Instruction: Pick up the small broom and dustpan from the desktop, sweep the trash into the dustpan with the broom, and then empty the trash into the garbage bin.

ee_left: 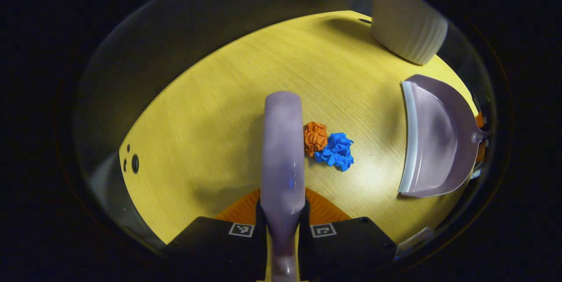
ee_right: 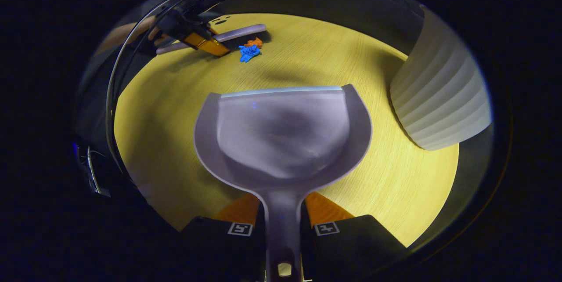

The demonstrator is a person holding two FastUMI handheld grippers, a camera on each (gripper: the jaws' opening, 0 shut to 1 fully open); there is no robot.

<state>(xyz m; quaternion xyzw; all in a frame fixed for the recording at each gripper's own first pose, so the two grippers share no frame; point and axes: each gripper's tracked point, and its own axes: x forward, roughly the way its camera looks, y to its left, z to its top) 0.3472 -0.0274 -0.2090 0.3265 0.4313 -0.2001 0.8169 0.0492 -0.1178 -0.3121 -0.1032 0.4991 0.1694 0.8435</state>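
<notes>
Sweep step is in hand; pickup looks done. Left gripper [ee_left: 283, 225] is clenched on the broom [ee_left: 283, 150], both fingers pressing its lilac body, which runs toward 12 o'clock in the left gripper view. Right gripper [ee_right: 283, 229] is clamped on the dustpan [ee_right: 283, 132] handle, w/ the pan's lip at 12 o'clock in the right gripper view, facing the trash.

Trash: orange paper ball [ee_left: 315, 138] touches the broom's side at approx 3 o'clock, w/ the blue paper ball [ee_left: 336, 151] touching the orange one. Dustpan sits well apart from them, farther toward 3 o'clock. Ribbed white garbage bin [ee_left: 406, 23] stands at 1 o'clock on the wooden desktop [ee_left: 210, 110].

Next, prob: push both balls toward 3 o'clock w/ the broom while the pan lip stays flat on the desk, closing in.
</notes>
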